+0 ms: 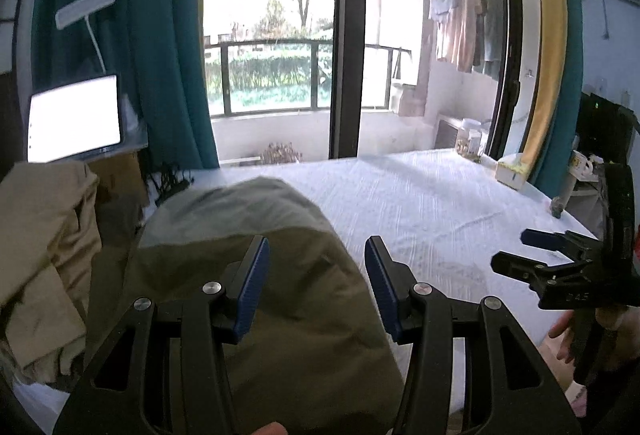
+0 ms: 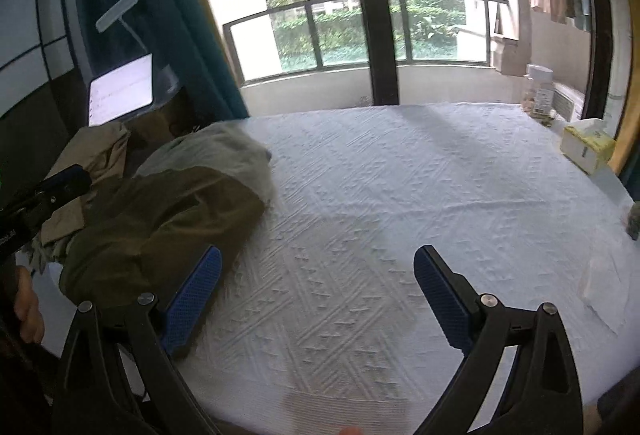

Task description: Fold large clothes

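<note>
At the bottom of the left wrist view, the left gripper stands with its blue pads apart and nothing between them; the olive garment lies beneath and beyond, and I cannot tell whether the pads brush the cloth. In the right wrist view, the right gripper has its pads spread wide over the bare white bedspread, empty as well.

The olive garment sits at the left of the right wrist view, heaped in a rounded bundle on the left part of the bed, a paler grey-green layer showing at its far end. It looks soft and limp, probably fairly light for its bulk, and likely to sag and slide open if lifted by a single layer. A hem, collar or shoulder seam would make the surest hold, one gripper at each end, but no such edge can be made out in the heap. What kind of garment it is stays unclear too.

Further left, a tan pile of clothes is cut off by the frame edge. At the far right of the bed stands a tissue box. Beyond, the glass doors are overexposed.
</note>
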Tool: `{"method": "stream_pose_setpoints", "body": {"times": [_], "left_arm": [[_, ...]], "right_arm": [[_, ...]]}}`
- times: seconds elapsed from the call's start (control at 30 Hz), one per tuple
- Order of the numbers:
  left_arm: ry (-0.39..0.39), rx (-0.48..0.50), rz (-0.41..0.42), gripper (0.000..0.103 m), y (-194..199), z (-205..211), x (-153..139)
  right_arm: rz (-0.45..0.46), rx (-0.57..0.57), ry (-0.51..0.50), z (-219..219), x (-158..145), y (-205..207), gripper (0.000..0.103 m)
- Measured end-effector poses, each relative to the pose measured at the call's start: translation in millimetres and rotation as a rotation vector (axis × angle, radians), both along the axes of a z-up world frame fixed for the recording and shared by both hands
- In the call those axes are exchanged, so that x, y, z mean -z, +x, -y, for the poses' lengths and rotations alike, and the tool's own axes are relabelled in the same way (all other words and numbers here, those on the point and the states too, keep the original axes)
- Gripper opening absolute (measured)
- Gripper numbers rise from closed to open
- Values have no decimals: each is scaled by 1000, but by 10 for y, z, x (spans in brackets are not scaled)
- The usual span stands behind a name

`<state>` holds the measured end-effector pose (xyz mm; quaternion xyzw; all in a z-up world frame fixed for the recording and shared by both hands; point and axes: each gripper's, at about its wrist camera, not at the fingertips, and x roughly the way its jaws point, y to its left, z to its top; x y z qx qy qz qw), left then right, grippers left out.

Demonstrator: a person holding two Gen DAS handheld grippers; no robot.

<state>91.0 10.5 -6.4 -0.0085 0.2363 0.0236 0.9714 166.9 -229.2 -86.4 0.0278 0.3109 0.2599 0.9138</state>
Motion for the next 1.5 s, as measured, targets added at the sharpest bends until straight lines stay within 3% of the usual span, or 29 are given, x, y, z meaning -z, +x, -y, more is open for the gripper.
{"method": "stream_pose_setpoints", "body": {"times": [0.17,0.27,0.53,0.7,0.83,0.93,1.13,1.5], "left_arm": [[65,-28,69,53,-21,107,-114],[111,-42,59,60,35,177,-158],[112,-46,113,71,30,194,-331],[53,24,193,72,-94,141,-462],[173,-42,272,72,-209,243,-507],[160,-39,285,72,-238,230,-522],[108,-133,261,72,-186,48,-476],[108,-135,290,72,-254,37,-424]], "right_arm": [[43,70,8,199,-117,-19,102],[67,106,24,313,-202,-29,102],[171,160,43,522,-526,-98,102],[260,210,49,612,-782,-192,102],[322,237,58,648,-927,-271,102],[361,243,71,656,-1019,-331,102],[455,220,95,583,-1089,-451,102],[450,232,44,420,-981,-373,102]]}}
